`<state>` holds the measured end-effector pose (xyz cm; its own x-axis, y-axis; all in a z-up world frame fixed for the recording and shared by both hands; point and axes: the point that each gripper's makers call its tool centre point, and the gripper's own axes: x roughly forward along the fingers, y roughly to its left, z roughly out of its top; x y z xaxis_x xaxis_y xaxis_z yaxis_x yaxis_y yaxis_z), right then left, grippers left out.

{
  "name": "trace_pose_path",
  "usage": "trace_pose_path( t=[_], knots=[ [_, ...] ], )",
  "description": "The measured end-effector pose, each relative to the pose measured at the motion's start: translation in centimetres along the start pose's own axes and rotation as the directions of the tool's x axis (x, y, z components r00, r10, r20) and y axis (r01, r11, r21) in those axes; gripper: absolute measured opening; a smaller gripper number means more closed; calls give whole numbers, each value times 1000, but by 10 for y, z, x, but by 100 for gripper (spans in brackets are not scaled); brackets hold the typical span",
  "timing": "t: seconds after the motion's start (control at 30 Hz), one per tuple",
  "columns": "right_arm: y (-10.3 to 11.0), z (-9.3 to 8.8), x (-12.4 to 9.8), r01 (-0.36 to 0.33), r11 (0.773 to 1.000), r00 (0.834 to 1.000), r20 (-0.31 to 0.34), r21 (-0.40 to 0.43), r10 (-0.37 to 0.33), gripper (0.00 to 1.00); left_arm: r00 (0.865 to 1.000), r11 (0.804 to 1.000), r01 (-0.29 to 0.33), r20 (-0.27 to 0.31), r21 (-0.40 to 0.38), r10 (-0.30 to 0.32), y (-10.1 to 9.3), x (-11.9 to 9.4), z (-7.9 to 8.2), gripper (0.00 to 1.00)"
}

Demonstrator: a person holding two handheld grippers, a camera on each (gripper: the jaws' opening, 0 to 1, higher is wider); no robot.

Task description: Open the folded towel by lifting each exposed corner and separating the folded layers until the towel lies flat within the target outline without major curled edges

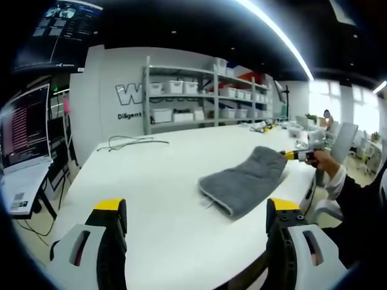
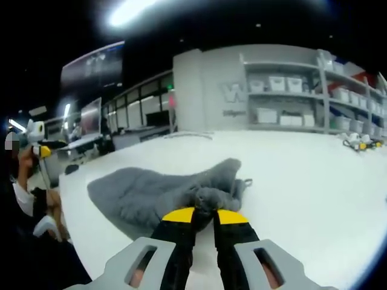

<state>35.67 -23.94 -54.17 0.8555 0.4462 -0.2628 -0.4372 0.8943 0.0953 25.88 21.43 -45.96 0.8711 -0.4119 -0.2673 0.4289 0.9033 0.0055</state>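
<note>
Left gripper view: we hold released jaws of the left gripper (image 1: 193, 226) before grey shelving (image 1: 205, 96); the rumpled grey terry towel (image 1: 245, 180) on the white table (image 1: 151, 181) runs lengthwise toward the right gripper (image 2: 204, 215), which pinches its edge.

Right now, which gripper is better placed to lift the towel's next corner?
Right. The right gripper is shut on the grey towel's edge; the left gripper hangs open, short of it.

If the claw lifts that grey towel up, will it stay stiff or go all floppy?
Probably floppy: the towel already sags and bunches where the right claw pinches its edge. It likely won't slide much, since its fuzzy cloth lies flat on the white table. It looks light, as one pinch raises a fold.
</note>
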Motion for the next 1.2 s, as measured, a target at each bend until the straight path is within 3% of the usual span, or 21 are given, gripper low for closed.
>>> trace_pose_path(
  t=[1.2],
  knots=[
    [4, -29, -6, 3, 1000, 997, -81, -10, -4, 13, 1000, 1000, 2, -15, 3, -2, 1, 3, -5, 94]
  ],
)
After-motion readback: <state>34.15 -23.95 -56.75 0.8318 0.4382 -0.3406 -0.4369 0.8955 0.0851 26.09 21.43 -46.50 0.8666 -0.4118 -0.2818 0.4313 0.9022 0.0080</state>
